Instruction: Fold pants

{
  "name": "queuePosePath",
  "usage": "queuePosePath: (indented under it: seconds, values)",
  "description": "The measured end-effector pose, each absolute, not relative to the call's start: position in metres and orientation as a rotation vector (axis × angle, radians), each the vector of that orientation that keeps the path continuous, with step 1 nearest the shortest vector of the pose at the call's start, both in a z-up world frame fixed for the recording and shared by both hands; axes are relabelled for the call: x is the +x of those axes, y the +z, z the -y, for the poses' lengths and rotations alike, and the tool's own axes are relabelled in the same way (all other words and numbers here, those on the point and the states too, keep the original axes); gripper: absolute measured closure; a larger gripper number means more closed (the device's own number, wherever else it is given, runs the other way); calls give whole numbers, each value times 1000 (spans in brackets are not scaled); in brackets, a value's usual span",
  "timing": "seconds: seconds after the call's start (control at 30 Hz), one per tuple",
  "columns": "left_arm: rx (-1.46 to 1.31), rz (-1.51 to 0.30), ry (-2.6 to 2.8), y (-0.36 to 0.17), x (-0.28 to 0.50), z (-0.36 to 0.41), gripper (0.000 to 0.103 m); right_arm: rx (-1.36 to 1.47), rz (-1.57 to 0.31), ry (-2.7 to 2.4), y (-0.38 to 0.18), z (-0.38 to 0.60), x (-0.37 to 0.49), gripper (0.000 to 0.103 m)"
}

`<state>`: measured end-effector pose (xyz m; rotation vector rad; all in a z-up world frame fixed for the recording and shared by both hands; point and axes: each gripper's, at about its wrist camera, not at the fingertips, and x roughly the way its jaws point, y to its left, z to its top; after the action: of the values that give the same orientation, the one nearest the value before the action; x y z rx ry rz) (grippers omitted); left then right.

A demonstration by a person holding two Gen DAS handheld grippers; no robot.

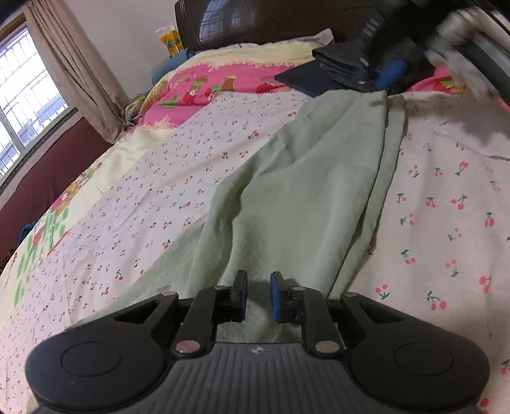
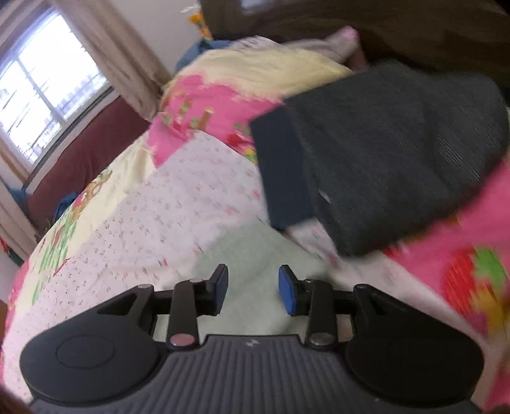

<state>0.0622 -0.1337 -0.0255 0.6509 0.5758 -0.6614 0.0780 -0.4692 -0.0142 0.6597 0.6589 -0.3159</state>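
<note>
Left wrist view: pale green pants (image 1: 296,178) lie spread flat on a bed (image 1: 143,197), running lengthwise from the camera toward the headboard (image 1: 271,22). The bed wears a white sheet printed with small red cherries, bordered in pink and yellow cartoon panels. The left hand-held gripper (image 1: 258,297) hovers low over the near end of the pants, its two blue-padded fingers parted with green cloth showing in the gap; nothing is held. At the far end of the pants, a stack of dark folded clothes (image 1: 338,68) sits on the bed, just touching the pants' far edge. The right hand-held gripper (image 1: 389,73) appears there as a blurred black shape with a blue pad, over the far end of the pants, beside the stack. A window (image 1: 22,105) with a beige curtain (image 1: 79,70) stands off the pants' left side.

Right wrist view, heavily blurred: the right hand-held gripper (image 2: 253,289) has its fingers spread apart and empty, above the pants (image 2: 255,254). The dark clothes (image 2: 382,153) lie just beyond the pants, a navy piece under a charcoal one. No containers are in view.
</note>
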Motion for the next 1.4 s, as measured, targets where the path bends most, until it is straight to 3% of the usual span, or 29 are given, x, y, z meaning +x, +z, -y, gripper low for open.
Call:
queuePosePath:
  seconds: [0.3,0.37,0.4,0.6,0.73,0.83,0.93,1.0,1.07,1.1,1.4]
  values:
    - [681,-576,-680,-22,48,143,70,826,-685,-294,-52,477,93,69]
    - [686,-571,-676,-20,48,144,70,864,-654,-284,-49,480,91,98]
    - [684,-568,-674,-19,48,144,70,887,-629,-261,-45,480,88,100]
    - [668,-522,-699,-8,41,144,68,913,-458,-155,3,480,51,100]
    - [680,-538,-708,-19,39,149,64,911,-572,-241,-24,489,53,100]
    - [704,-559,-708,-30,39,152,64,915,-675,-295,-54,491,62,95]
    - [733,-547,-704,-33,37,150,63,977,-643,-281,-58,493,55,94]
    - [734,-547,-704,-34,38,149,63,975,-614,-286,-54,494,46,82]
    - [727,-545,-702,-33,39,148,63,968,-584,-298,-51,493,35,57]
    - [722,-541,-700,-32,39,149,63,968,-578,-298,-51,492,31,54]
    - [706,-556,-666,-32,51,146,63,1047,-552,-245,-77,487,80,56]
